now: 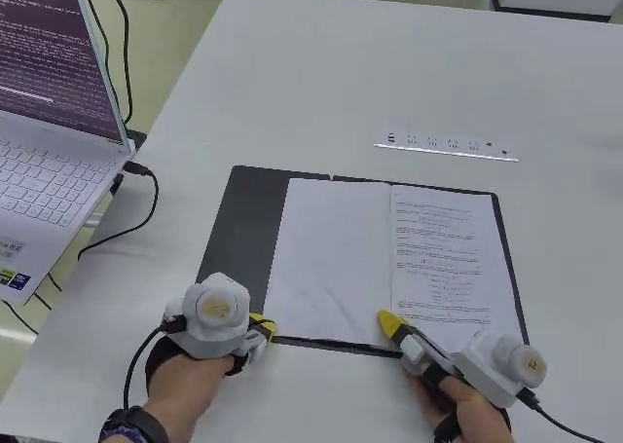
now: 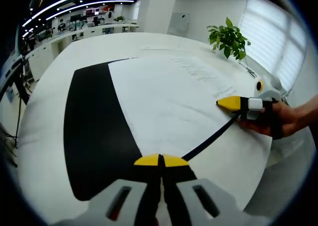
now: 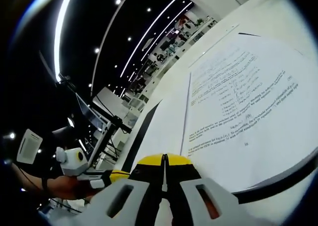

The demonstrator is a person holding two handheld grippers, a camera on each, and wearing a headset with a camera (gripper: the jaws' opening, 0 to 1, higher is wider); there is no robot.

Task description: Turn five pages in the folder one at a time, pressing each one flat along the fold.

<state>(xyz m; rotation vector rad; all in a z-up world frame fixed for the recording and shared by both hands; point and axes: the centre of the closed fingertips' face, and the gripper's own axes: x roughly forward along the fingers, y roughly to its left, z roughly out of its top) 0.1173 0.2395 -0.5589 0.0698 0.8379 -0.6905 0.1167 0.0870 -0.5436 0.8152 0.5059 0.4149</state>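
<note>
Tabletop (image 1: 321, 63): white and wide, carrying everything ahead of both pairs of jaws. An open laptop (image 1: 49, 122) sits well off to the outer side of the left jaws.

Folder (image 1: 243, 219): black cover, lying open and flat just ahead of both jaws, its near edge at their tips. The open spread's long axis runs from one gripper across to the other. The fold (image 1: 391, 258) runs straight away from the right jaws toward the far edge.

Pages: the blank page (image 1: 331, 258) lies between the two jaw tips and ahead of them. The printed page (image 1: 443, 258) lies ahead of the right jaws and to their outer side, its text heading at the far end. Each sheet's long axis is parallel to the fold.

Handling (judgement): the sheets are thin, light, floppy and fairly slick, so they could crease or lift two at a time. The cover looks stiffer. The best hold is the printed page's free outer edge or near corner, away from the fold.

Left gripper (image 1: 261, 326): jaws clenched, yellow tips together with nothing between them, at the folder's near edge beside the blank page's corner.

Right gripper (image 1: 387, 319): jaws likewise clenched and empty, tip at the near end of the fold. I cannot tell whether it touches the paper.
</note>
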